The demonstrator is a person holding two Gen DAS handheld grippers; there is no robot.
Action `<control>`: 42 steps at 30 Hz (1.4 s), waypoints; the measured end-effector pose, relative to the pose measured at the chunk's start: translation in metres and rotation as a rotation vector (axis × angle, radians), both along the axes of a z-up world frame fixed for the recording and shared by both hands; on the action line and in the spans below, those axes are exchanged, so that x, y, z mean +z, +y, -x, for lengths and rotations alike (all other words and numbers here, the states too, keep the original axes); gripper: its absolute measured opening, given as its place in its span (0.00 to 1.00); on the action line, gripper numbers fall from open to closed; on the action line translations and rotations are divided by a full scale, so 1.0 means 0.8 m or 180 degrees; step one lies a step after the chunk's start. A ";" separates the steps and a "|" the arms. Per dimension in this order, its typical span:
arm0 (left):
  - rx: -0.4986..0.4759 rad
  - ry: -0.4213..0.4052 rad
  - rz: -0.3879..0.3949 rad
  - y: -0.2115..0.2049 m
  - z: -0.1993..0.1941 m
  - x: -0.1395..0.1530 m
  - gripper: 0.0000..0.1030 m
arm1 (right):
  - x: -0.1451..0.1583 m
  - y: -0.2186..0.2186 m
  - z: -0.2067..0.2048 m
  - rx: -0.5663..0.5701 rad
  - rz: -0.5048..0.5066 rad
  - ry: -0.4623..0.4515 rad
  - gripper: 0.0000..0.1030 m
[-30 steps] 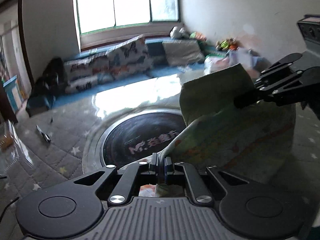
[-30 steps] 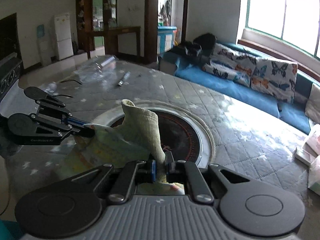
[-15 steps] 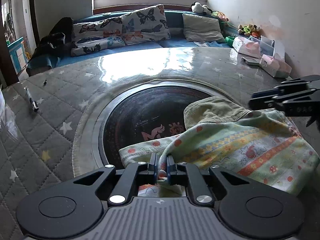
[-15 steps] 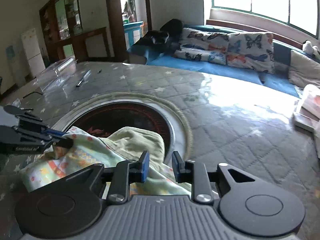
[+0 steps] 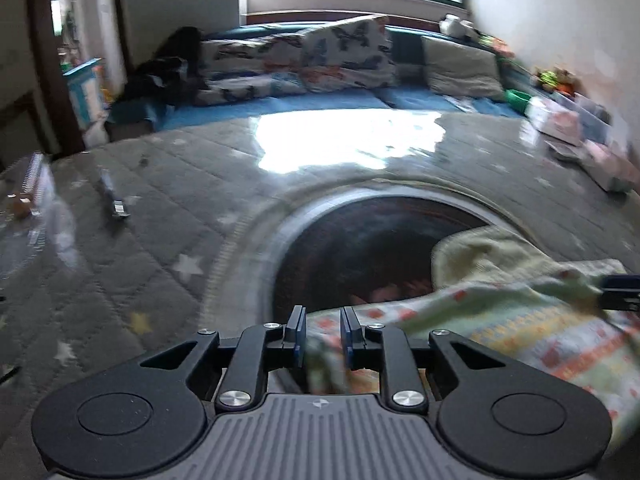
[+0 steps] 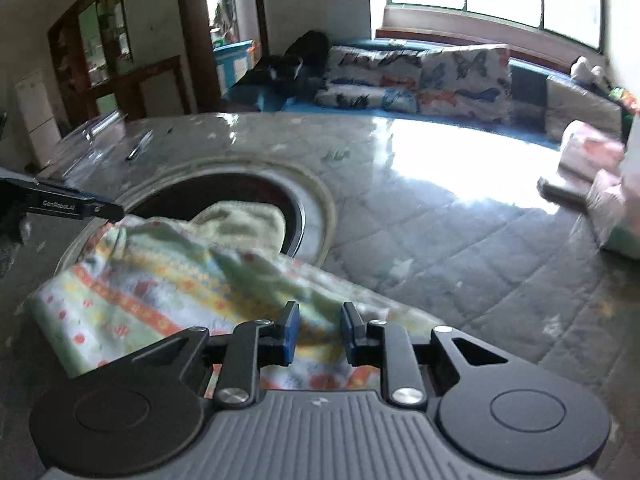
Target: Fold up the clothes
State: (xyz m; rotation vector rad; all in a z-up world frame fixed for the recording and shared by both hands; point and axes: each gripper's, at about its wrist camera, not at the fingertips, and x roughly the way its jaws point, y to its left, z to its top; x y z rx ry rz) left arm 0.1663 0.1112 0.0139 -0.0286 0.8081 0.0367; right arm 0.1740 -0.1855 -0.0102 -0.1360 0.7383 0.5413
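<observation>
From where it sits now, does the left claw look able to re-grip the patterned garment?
Probably yes. The left claw is open, and an edge of the patterned garment lies right between its fingers on the quilted table cover. Nothing sits in between; the right claw, also open, works the opposite edge.

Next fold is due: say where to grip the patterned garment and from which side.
Pinch the garment at its near hem corners, coming in low from the near side. It lies flat and doubled, ribbed cuff farthest away over the dark disc. Left gripper and right gripper gape.
</observation>
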 end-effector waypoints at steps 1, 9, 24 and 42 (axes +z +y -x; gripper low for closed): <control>-0.0008 -0.0030 0.0030 0.000 0.003 0.004 0.18 | 0.004 0.001 0.001 -0.0002 0.0005 -0.0050 0.21; -0.0507 -0.0129 0.0484 -0.041 0.020 0.023 0.18 | 0.014 0.060 -0.004 0.0404 -0.0107 -0.0045 0.21; -0.0610 -0.0023 0.0688 -0.072 -0.008 -0.004 0.18 | 0.014 0.083 0.001 0.0485 -0.0053 -0.0095 0.21; -0.0888 -0.0243 0.0397 -0.082 0.117 -0.011 0.18 | -0.006 0.093 0.110 0.0867 0.0128 -0.0413 0.21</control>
